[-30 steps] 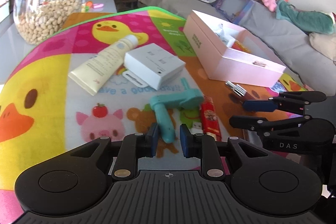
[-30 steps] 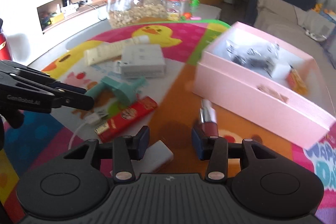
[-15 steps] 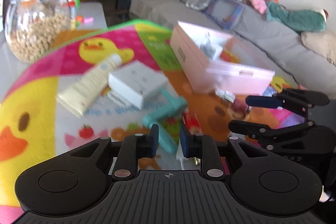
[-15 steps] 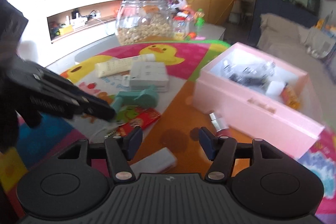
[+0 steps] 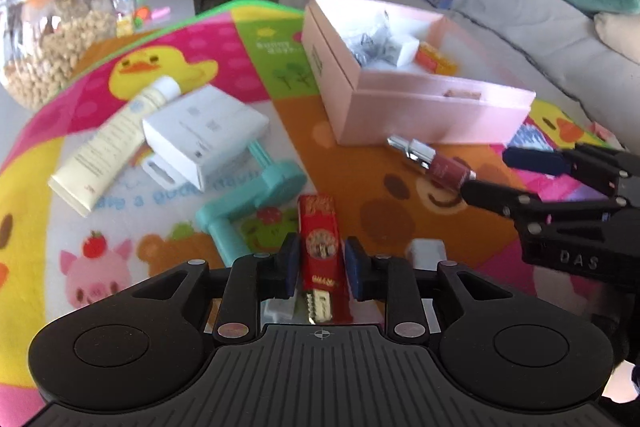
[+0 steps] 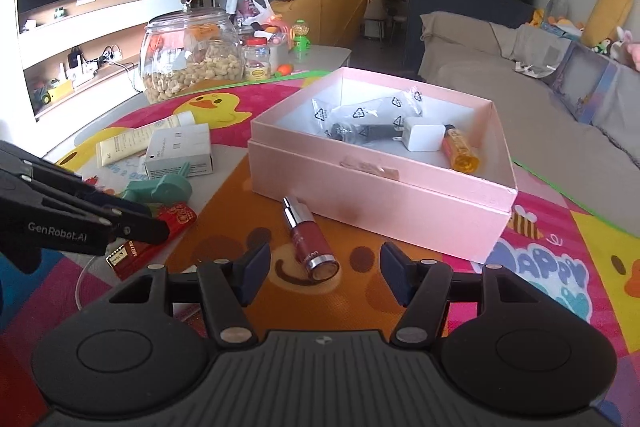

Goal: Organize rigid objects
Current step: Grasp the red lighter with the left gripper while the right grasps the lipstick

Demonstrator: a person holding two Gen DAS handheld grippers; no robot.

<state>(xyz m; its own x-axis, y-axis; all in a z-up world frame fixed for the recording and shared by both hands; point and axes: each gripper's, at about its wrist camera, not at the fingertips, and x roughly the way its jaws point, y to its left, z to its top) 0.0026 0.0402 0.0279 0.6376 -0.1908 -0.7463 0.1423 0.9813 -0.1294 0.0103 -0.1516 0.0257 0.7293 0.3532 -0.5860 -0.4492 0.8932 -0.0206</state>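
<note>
A bright cartoon play mat (image 6: 552,267) is spread over the tabletop, and most of the things are laid on it. An open pink box (image 6: 384,187) is set toward the mat's far right; inside it a white plug block (image 6: 424,139), an orange lighter (image 6: 460,149) and clear plastic bags (image 6: 360,111) can be made out. Beyond the mat a glass jar of nuts (image 6: 188,59) is placed. To the left of the box a cream tube (image 5: 112,143) is laid beside a white carton (image 5: 204,131), with a teal handled gadget (image 5: 248,199) just in front. The left tool (image 5: 320,263) is held low over a red flat pack (image 5: 320,239), whose sides are flanked closely by the fingers; its jaws have just been opening slightly, and contact cannot be told. The right tool (image 6: 324,271) is held open, its jaws having just been opening, with a dark red lipstick tube (image 6: 310,239) lying on the mat between and just ahead of the fingers, untouched.
</note>
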